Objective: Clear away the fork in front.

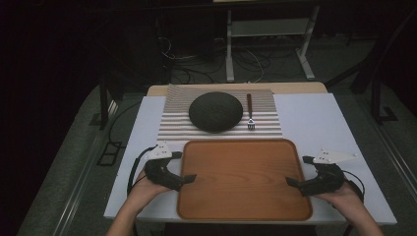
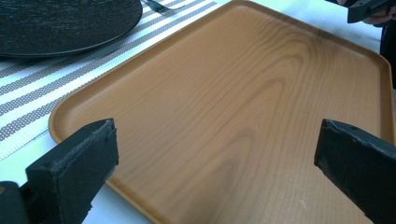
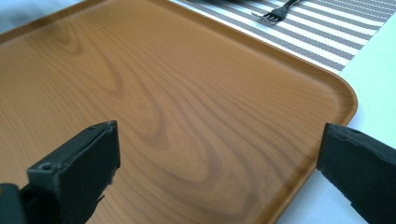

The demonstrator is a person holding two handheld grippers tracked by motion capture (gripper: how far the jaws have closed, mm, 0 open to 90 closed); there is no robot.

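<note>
At the near edge of the surface [image 1: 314,118], two hand-held grippers are positioned on opposite sides of a wooden tray [image 1: 244,178]. The left hand-held gripper [image 1: 181,167] is held at the tray's left rim, its jaws spread wide and nothing held between them; the right hand-held gripper [image 1: 297,171] is held likewise at the right rim, also spread and empty. Both are pointed inward at the tray, an arrangement judged to prepare for a two-sided grasp of the rims. In each gripper view the tray's bare board is seen between the parted jaws, the rim not yet enclosed. The tray lies flat, near and central, with nothing on it. Beyond it a striped placemat [image 1: 173,123] is laid, touching or just beside the tray's far edge. On the mat a dark plate [image 1: 216,111] is set, with a fork [image 1: 250,112] just to its right, tines toward the tray.
</note>
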